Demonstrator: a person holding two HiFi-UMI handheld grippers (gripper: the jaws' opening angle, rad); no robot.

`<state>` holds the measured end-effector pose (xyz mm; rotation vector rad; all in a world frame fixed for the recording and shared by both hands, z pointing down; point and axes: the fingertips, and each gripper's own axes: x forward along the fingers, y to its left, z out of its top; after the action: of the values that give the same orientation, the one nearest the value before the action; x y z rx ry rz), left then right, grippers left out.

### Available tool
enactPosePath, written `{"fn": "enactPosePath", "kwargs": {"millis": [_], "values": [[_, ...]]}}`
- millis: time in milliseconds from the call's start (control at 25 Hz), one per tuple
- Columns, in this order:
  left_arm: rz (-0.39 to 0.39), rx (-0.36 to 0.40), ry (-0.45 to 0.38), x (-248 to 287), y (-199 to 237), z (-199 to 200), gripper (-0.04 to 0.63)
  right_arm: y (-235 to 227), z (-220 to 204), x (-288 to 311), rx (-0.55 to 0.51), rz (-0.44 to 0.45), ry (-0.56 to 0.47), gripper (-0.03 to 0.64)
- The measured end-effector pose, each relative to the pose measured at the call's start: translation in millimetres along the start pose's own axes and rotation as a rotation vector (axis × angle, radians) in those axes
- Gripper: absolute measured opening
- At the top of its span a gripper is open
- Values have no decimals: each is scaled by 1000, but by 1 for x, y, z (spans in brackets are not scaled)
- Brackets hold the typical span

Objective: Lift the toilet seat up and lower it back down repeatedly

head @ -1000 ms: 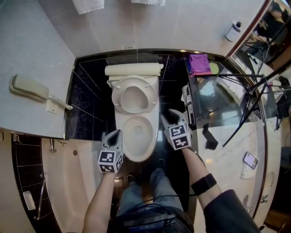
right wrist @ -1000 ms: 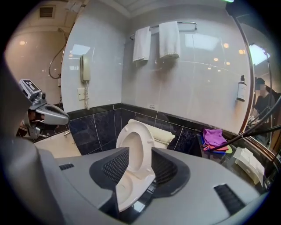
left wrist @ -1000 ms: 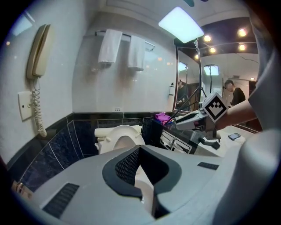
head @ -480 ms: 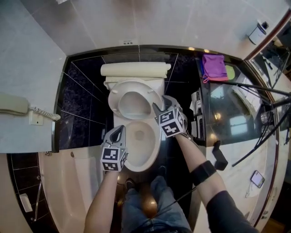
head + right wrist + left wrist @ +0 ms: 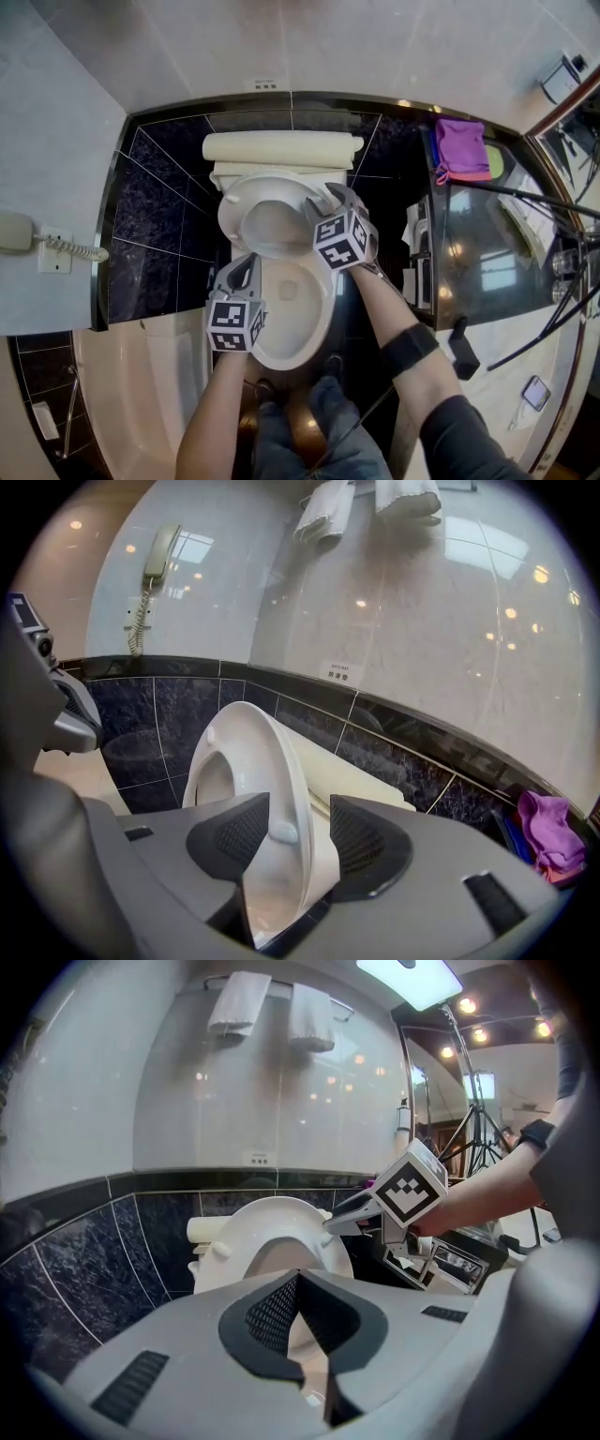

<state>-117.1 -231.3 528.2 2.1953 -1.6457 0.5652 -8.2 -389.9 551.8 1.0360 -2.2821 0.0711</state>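
The white, oval plastic toilet seat (image 5: 236,208) stands raised, tilted back against the cream-coloured part behind it (image 5: 281,147), though whether that is the lid or the cistern top cannot be told. The white ceramic bowl (image 5: 323,314) below is left uncovered.

The grey right gripper with its marker cube (image 5: 291,832) is set over the seat's right-hand rim. Its jaws have just been opening, and the rim is seen edge-on between the two ribbed black pads (image 5: 367,838) — one pad close beside the seat's underside with its small bumper, the other standing apart with a gap showing. No clamp is made yet.

The grey left gripper (image 5: 242,266) is held over the near left rim of the bowl. Its jaws are brought together at the tips, with nothing caught between them.

The step in hand is judged to be the taking hold of the upright seat for a lowering stroke. For the next move, the right jaws would need to be closed firmly on the rim. The seat would then be swung forward about its hinge and let down gently — not dropped — onto the bowl, with the left gripper kept out of the seat's path.
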Motion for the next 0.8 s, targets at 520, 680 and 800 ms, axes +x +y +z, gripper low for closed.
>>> {"fn": "enactPosePath", "kwargs": {"millis": [520,680,800], "values": [[12,-35,33,10,4,-25,-5,13,10,20,-140,43,4,117],[5,-40,53,5,2,-35,-5,20,10,11,-164,35,9,117],[-1,-46,62,0,0,-42,-5,29,8,-2,-181,30,6,115]]}}
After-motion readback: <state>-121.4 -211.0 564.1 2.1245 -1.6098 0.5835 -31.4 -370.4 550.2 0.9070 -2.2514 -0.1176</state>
